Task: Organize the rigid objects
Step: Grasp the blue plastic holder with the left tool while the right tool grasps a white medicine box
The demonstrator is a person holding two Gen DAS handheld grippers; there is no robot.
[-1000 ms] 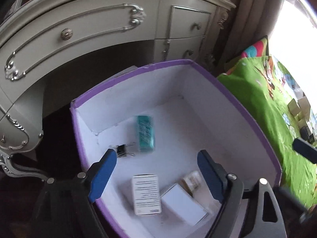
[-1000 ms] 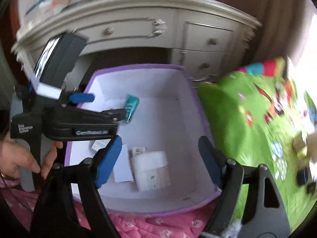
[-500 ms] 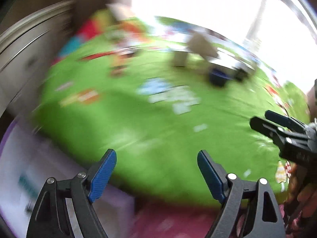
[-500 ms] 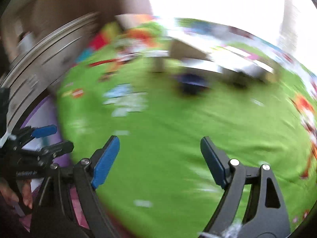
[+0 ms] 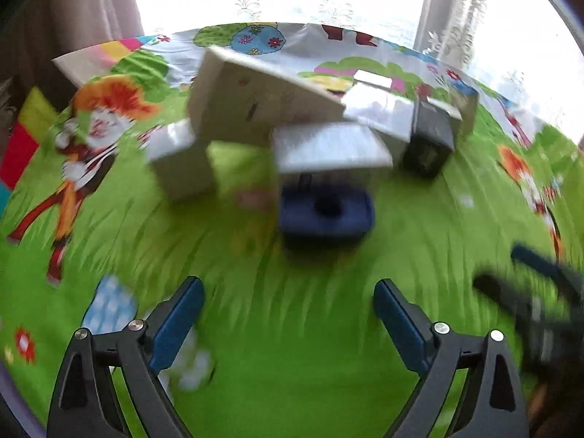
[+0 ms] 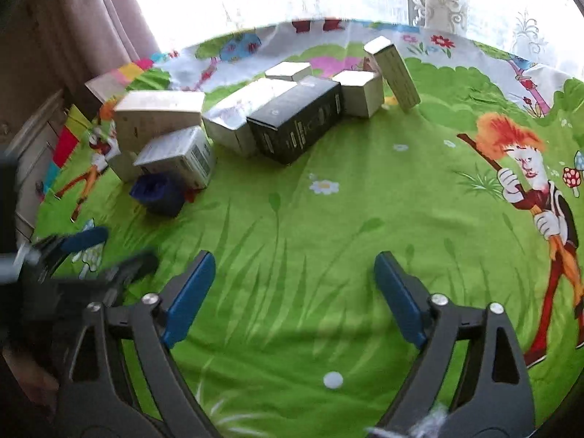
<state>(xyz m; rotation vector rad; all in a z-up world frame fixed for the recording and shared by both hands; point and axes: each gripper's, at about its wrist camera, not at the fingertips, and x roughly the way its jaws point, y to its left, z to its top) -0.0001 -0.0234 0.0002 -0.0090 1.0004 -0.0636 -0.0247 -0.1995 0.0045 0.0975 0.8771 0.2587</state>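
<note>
Several boxes lie in a cluster on a green cartoon-print bedspread. A black box sits mid-cluster, with white boxes around it and a small dark blue case in front. In the left wrist view the blue case lies straight ahead, below a white box. My left gripper is open and empty, short of the case. My right gripper is open and empty over bare bedspread. The left gripper also shows at the left of the right wrist view.
A bright window with curtains lies beyond the bed. A cream dresser stands at the left edge. A tall white box leans at the far right of the cluster. The left wrist view is blurred.
Both grippers swung away from the purple-rimmed box beside the dresser to face the bedspread and its cluster of boxes. Both stayed open and empty.
</note>
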